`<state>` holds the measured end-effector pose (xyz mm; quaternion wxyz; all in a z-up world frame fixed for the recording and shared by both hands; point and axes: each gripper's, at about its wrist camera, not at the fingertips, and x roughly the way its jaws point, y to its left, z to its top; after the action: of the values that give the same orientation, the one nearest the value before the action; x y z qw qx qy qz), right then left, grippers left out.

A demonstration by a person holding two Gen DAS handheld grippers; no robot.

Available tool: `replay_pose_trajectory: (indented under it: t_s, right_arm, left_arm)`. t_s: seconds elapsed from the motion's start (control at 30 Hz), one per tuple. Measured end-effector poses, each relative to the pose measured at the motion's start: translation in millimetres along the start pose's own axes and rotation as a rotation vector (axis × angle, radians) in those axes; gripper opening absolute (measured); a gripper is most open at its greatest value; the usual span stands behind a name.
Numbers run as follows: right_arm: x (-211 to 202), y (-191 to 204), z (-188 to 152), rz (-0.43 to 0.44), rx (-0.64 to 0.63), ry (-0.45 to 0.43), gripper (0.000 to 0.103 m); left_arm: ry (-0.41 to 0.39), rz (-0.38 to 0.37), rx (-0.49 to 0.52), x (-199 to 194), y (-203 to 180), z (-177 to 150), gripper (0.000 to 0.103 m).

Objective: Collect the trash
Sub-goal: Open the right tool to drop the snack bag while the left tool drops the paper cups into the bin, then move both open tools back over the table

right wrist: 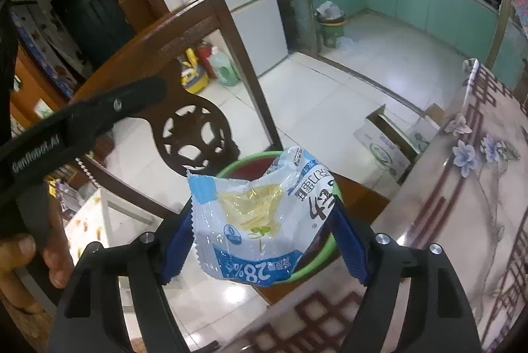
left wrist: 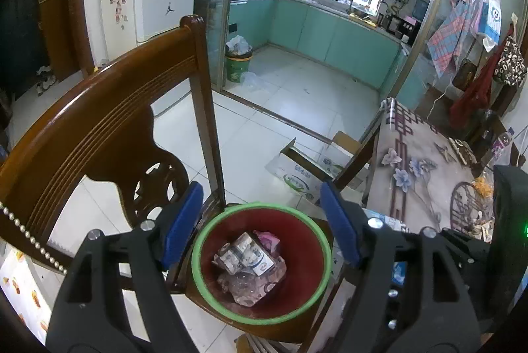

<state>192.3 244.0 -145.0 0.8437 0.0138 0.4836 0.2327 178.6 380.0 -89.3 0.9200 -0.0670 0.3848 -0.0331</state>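
Observation:
A red bin with a green rim stands on a wooden chair seat and holds crumpled wrappers and a small carton. My left gripper is open and empty, hovering just above the bin. In the right wrist view my right gripper is shut on a white and blue snack wrapper, held above the bin's green rim beside the table edge. The left gripper's black body shows at the left.
A carved wooden chair back rises left of the bin. A table with a floral cloth is on the right. An open cardboard box lies on the tiled floor. A green bin stands by the kitchen doorway.

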Motion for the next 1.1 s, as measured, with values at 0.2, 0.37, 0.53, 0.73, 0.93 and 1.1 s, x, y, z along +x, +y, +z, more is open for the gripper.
replay_pose_trajectory:
  t_s: [0.2,0.37,0.53,0.73,0.93,1.1]
  right_arm:
    - [-16,8,0,-0.028,-0.037,-0.079,0.095]
    - [-31,5,-3,-0.050,-0.021,-0.094,0.095]
    - [-57,-16,-26,-0.109,0.035,-0.106,0.095]
    - [-114,-82,-78,-0.248,0.218,-0.139,0.095]
    - [-181,-167,-138,-0.405,0.397,-0.171,0.095]
    - [-239,-247,-189,-0.537,0.448,-0.149,0.095]
  left_arm:
    - [-0.019,0.008,-0.023,-14,7,-5,0.071]
    - [-0.025,-0.006,-0.022,-20,4,-7,0.071]
    - [-0.017,-0.052,0.005,-20,-16,-14,0.071]
    - [0.031,-0.172,0.112,-12,-87,-28,0.071]
    - [0.049,-0.283,0.230,-17,-174,-50,0.073]
    - [0.082,-0.350,0.275,-28,-241,-75,0.075]
